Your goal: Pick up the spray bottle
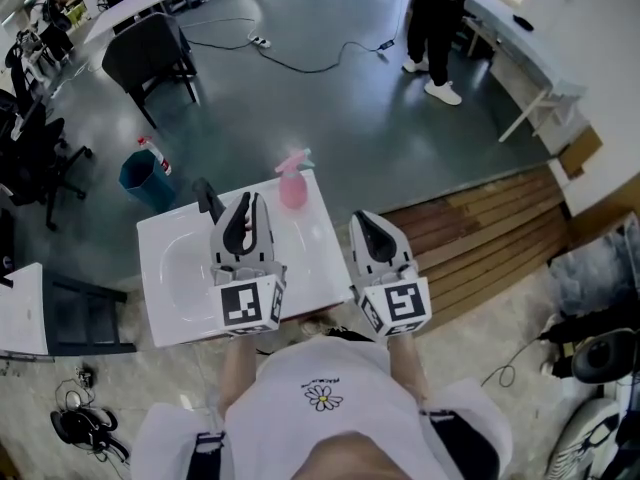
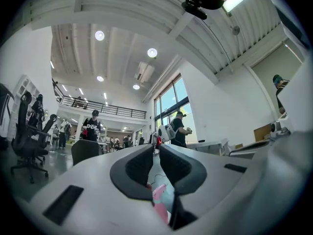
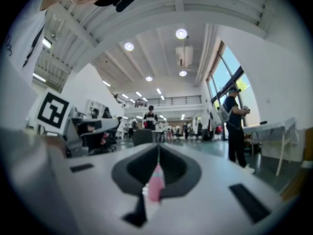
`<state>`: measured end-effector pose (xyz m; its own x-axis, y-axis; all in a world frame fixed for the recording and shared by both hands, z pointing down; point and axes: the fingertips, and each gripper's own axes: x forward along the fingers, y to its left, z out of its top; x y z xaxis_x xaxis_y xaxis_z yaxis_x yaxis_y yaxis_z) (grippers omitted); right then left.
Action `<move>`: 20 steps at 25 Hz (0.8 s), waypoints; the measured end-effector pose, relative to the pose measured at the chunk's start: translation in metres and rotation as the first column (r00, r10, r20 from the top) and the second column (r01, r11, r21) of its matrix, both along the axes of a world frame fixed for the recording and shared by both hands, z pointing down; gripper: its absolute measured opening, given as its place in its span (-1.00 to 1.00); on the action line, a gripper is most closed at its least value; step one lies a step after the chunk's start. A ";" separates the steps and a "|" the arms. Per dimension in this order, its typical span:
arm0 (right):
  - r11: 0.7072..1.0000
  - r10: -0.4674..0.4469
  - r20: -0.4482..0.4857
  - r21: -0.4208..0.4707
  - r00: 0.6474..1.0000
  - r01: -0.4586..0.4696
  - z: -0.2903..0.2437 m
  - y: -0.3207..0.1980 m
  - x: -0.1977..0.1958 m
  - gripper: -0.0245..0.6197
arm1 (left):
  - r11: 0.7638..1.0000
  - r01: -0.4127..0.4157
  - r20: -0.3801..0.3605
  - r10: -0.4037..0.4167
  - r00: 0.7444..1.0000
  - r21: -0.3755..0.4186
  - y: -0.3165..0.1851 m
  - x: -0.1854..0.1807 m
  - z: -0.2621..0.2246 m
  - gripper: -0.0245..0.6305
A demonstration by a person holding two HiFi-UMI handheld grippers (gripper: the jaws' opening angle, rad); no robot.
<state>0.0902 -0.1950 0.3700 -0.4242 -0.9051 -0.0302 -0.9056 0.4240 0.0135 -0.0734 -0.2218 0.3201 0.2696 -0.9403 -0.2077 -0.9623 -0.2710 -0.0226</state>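
Left gripper (image 1: 250,202), lower centre of the frame, has its jaws a narrow slit apart with nothing in them. The right gripper (image 1: 364,218) beside it has its jaws closed and empty. Both point up-frame at a pink spray bottle (image 1: 292,184) standing upright at the far edge of a white table (image 1: 170,278), well apart from either, probably lined up for a reach. Only the head view shows that separation. Each gripper view shows the bottle low between its own jaws.

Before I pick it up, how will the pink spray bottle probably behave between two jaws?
The pink spray bottle stands upright and narrow near the far edge of the white table, so a push may tip it off. It looks like smooth plastic, probably light and somewhat slippery.
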 end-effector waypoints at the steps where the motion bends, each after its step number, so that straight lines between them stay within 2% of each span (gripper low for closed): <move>1: 1.000 -0.002 0.001 -0.004 1.000 0.002 0.001 0.000 0.000 -0.83 | 1.000 -0.005 -0.004 0.005 1.000 -0.004 -0.003 0.000 -0.002 -0.73; 6: 1.000 0.007 0.010 -0.024 1.000 -0.006 0.005 0.000 0.011 -0.83 | 0.997 -0.065 0.006 0.065 0.998 -0.041 -0.025 0.012 0.002 -0.49; 13: 0.999 0.016 0.013 -0.046 1.000 -0.016 0.013 -0.005 0.014 -0.83 | 0.985 -0.109 0.042 0.116 0.992 -0.134 -0.067 0.025 0.040 -0.34; 16: 0.998 0.029 0.011 -0.060 1.000 -0.028 0.019 -0.006 0.020 -0.83 | 0.971 -0.120 0.046 0.133 0.990 -0.207 -0.087 0.032 0.069 -0.17; 20: 0.995 0.064 0.009 -0.077 0.998 -0.063 0.025 -0.008 0.029 -0.83 | 0.939 -0.136 0.026 0.152 0.988 -0.316 -0.113 0.040 0.112 -0.02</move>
